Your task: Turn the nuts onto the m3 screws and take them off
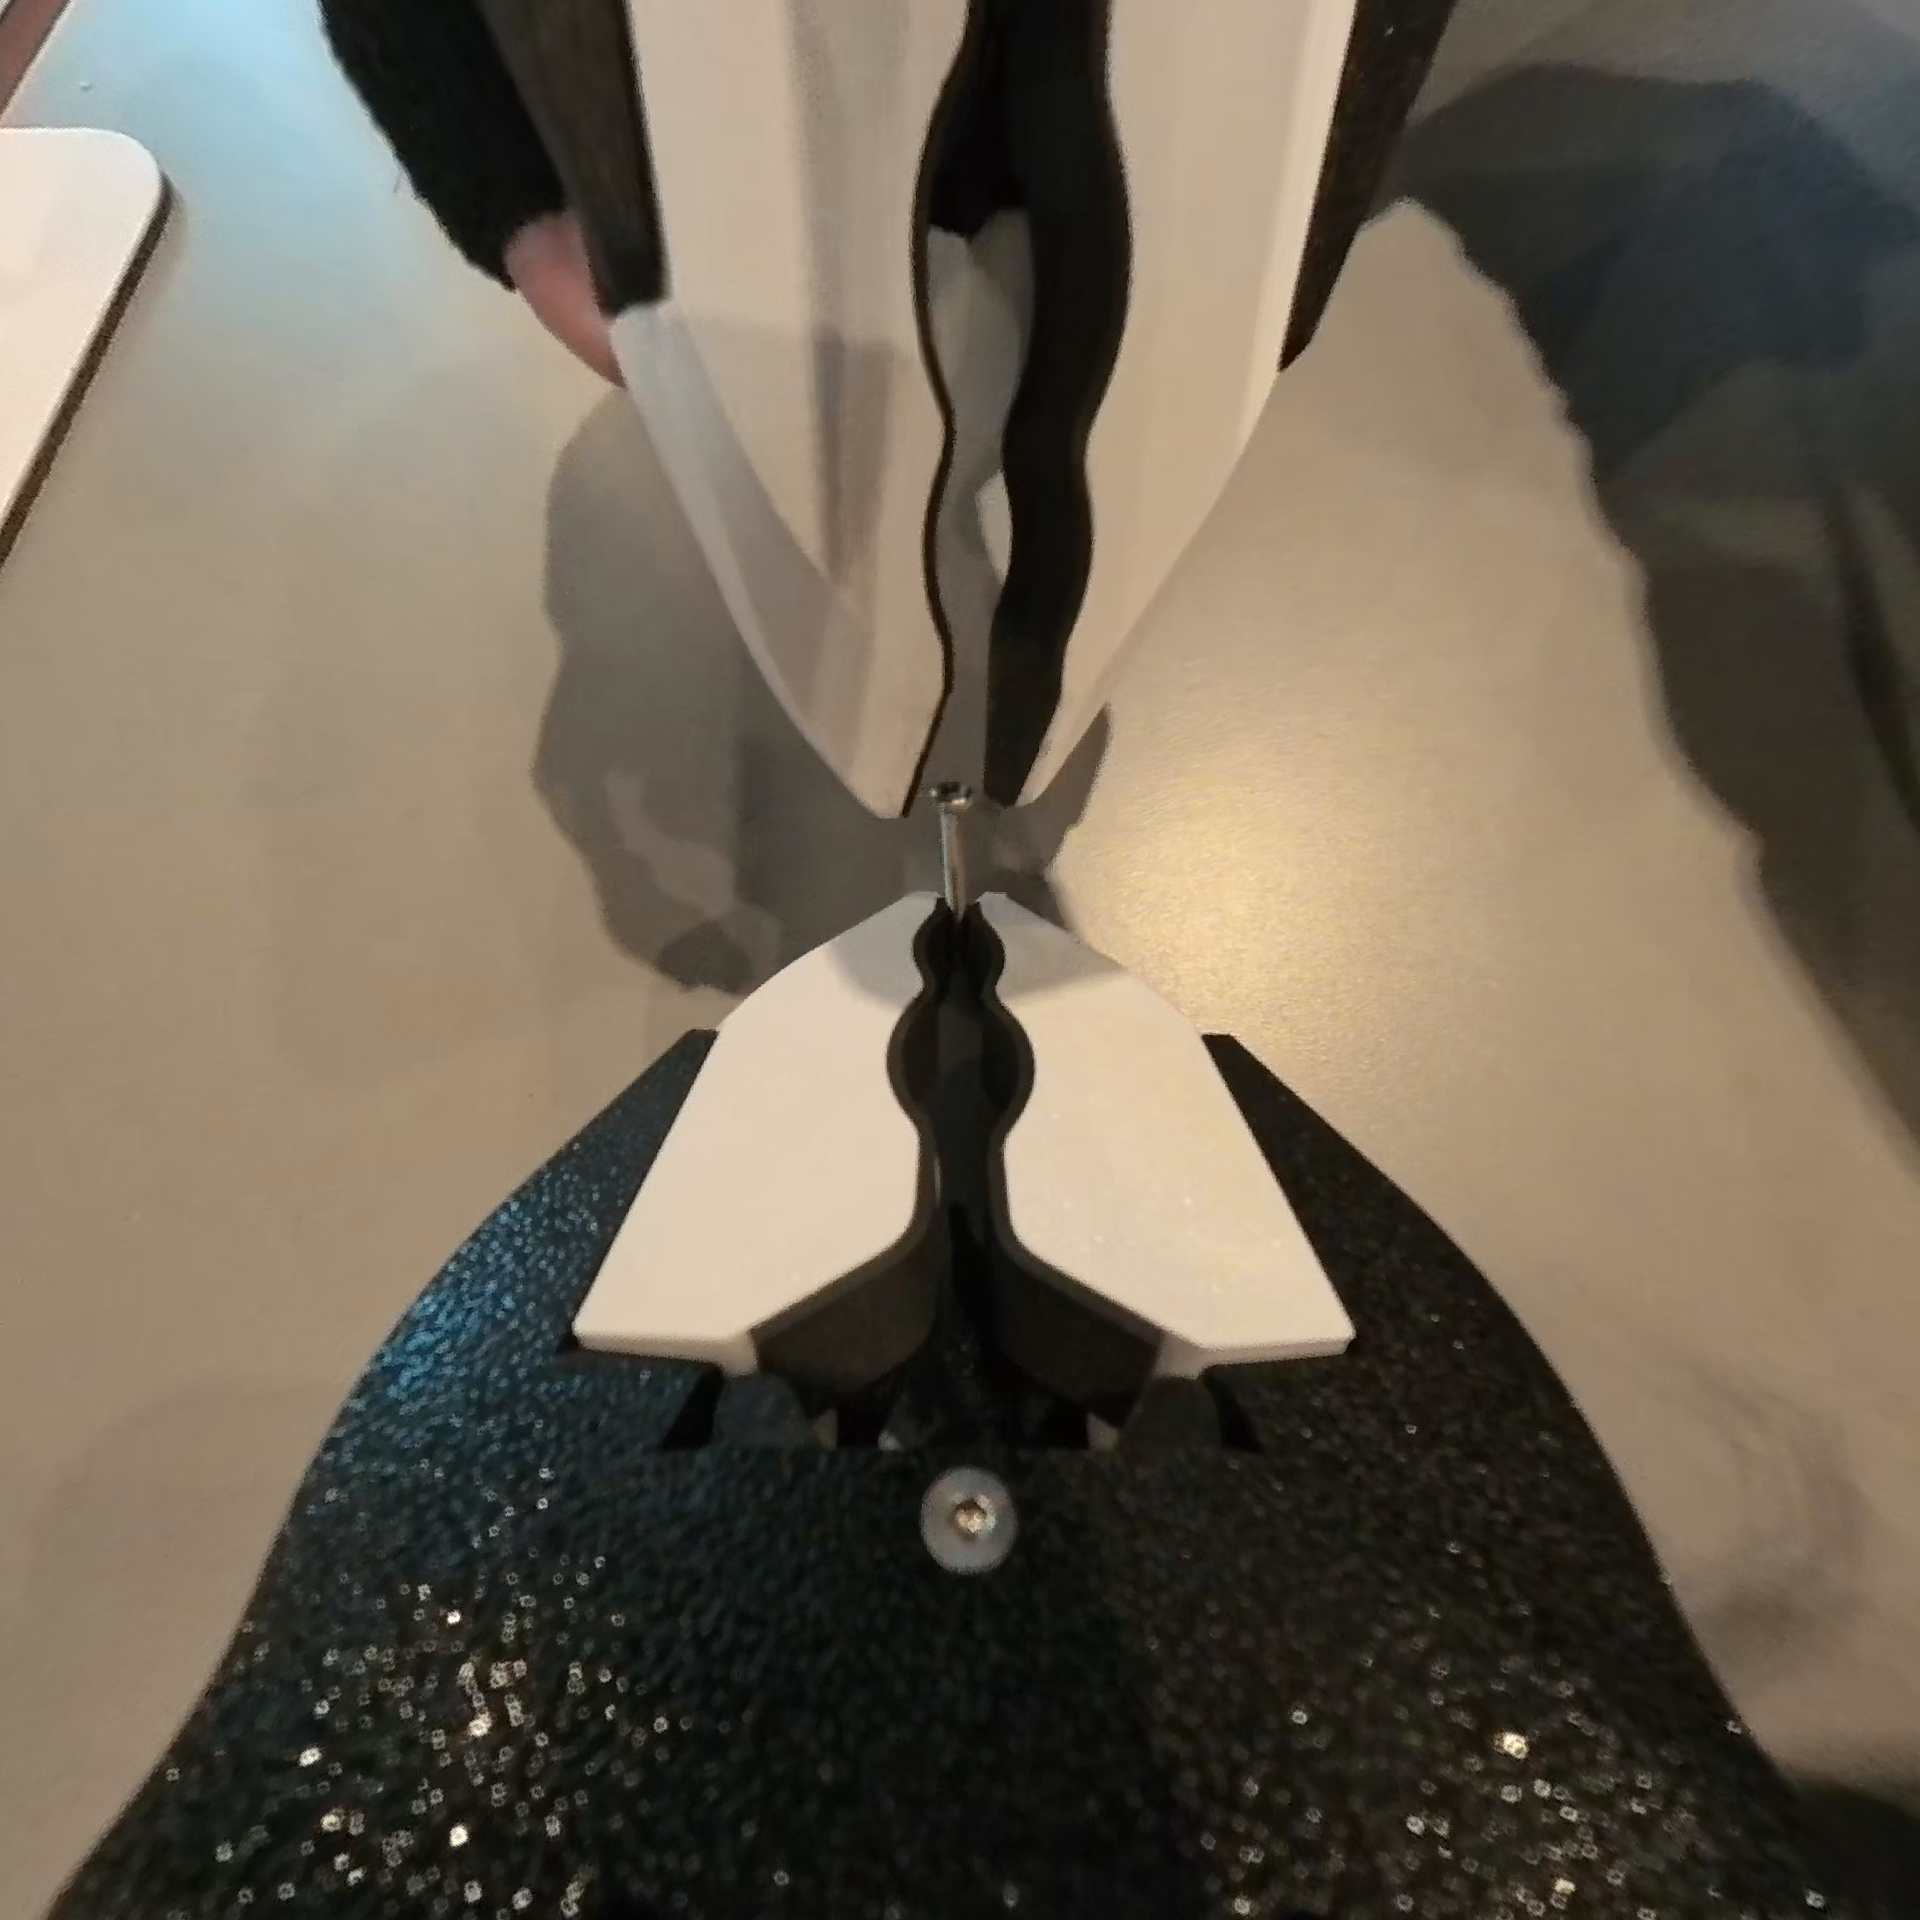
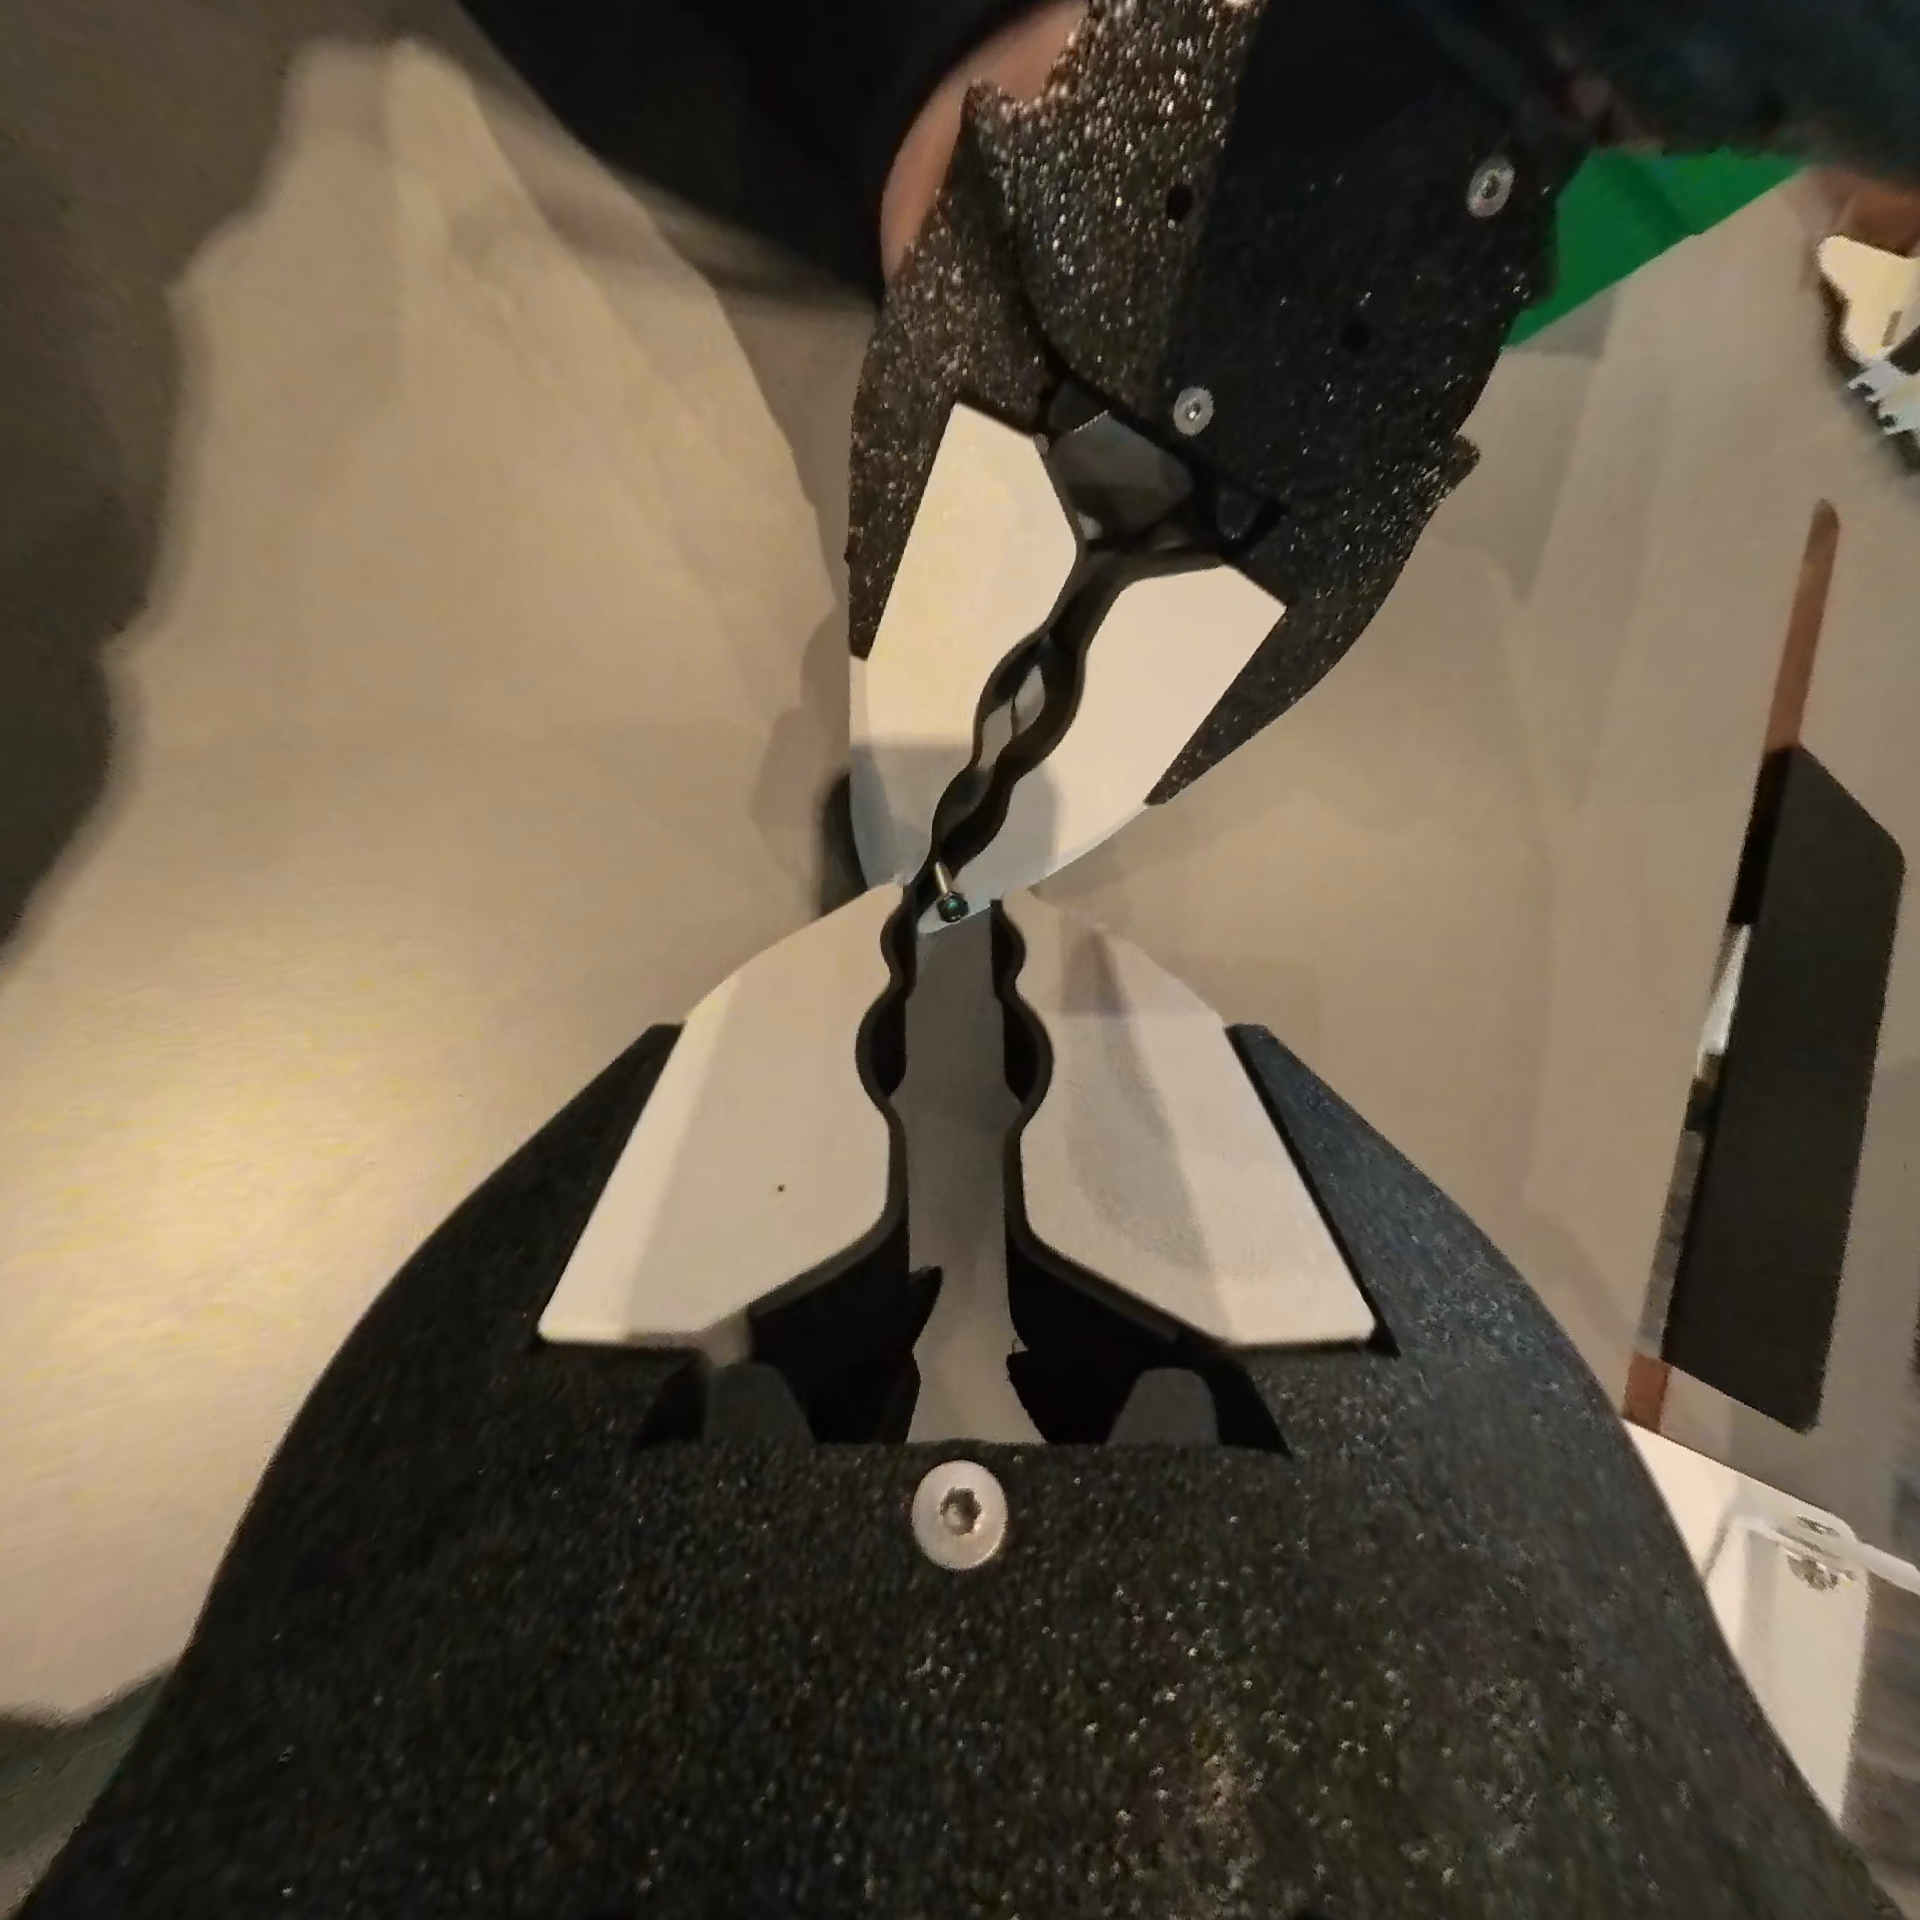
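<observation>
A small metal screw [image 1: 951, 852] is pinched by its lower shaft between my left gripper's [image 1: 954, 909] white fingers, which are shut on it above the beige table [image 1: 312, 935]. Its wider end [image 1: 954, 796] points at my right gripper [image 1: 961, 798], which comes in from the top. In the right wrist view, the right gripper [image 2: 943, 920] has its jaws a narrow gap apart around that end [image 2: 951, 909]. I cannot tell if that end is the head or a nut. The left gripper [image 2: 935, 883] reaches in from above with the screw [image 2: 941, 891].
A white board [image 1: 62, 260] lies at the table's far left edge. A gloved hand [image 1: 561, 291] holds the right gripper. In the right wrist view, a black panel [image 2: 1787, 1091], a green object [image 2: 1662, 208] and a clear plastic part [image 2: 1818, 1558] stand at the right.
</observation>
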`<state>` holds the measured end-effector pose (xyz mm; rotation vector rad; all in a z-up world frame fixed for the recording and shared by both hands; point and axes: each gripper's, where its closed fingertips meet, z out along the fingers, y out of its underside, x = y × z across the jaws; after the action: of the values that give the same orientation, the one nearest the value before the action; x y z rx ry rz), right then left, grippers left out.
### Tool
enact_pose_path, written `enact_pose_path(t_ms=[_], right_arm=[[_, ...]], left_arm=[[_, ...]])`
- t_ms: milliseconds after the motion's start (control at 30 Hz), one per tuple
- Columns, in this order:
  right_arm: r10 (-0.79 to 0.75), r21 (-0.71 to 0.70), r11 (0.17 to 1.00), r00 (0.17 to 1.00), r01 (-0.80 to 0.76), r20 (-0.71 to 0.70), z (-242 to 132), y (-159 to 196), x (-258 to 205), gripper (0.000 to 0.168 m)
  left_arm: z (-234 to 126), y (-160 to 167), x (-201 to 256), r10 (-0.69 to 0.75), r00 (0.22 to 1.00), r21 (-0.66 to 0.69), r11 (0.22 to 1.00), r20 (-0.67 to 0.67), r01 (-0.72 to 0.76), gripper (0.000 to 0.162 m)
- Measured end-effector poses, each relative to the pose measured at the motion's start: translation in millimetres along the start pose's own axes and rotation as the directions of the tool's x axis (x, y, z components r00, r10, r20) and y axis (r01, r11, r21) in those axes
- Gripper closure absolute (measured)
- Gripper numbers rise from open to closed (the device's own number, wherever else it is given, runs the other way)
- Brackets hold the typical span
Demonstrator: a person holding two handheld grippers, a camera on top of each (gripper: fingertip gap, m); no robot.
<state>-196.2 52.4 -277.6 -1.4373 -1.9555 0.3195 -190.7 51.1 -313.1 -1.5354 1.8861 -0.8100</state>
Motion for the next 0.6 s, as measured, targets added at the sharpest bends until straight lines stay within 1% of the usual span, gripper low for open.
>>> enact_pose_path(t_ms=[33, 167, 267, 433, 533, 600], right_arm=[[0.001, -0.007, 1.000, 1.000, 0.000, 0.013, 0.6, 1.0, -0.6, 0.155], [-0.001, -0.011, 1.000, 0.999, 0.002, 0.035, 1.3, 1.7, -0.5, 0.162], [0.018, -0.013, 1.000, 0.999, -0.017, 0.046, 1.6, 1.5, -0.2, 0.162], [0.185, -0.025, 0.983, 0.983, -0.184, 0.015, 1.5, 2.2, -0.4, 0.163], [0.303, -0.043, 0.951, 0.952, -0.305, -0.045, 1.4, 2.5, -0.5, 0.163], [0.358, -0.061, 0.929, 0.927, -0.366, -0.110, 1.3, 2.6, -0.1, 0.163]], left_arm=[[0.0, 0.0, 0.1, 0.000, 1.000, 0.000, 1.000, 0.000, 0.000, 0.160], [0.1, 0.0, 0.2, -0.001, 1.000, 0.000, 1.000, -0.002, 0.001, 0.160], [0.1, 0.1, 0.3, -0.002, 1.000, 0.000, 1.000, -0.003, 0.002, 0.160], [0.1, 0.2, 0.4, -0.004, 1.000, -0.001, 1.000, -0.005, 0.004, 0.160], [0.0, 0.1, 0.4, -0.004, 1.000, 0.000, 1.000, -0.005, 0.004, 0.160], [0.0, 0.1, 0.3, -0.004, 1.000, 0.000, 1.000, -0.005, 0.004, 0.160]])
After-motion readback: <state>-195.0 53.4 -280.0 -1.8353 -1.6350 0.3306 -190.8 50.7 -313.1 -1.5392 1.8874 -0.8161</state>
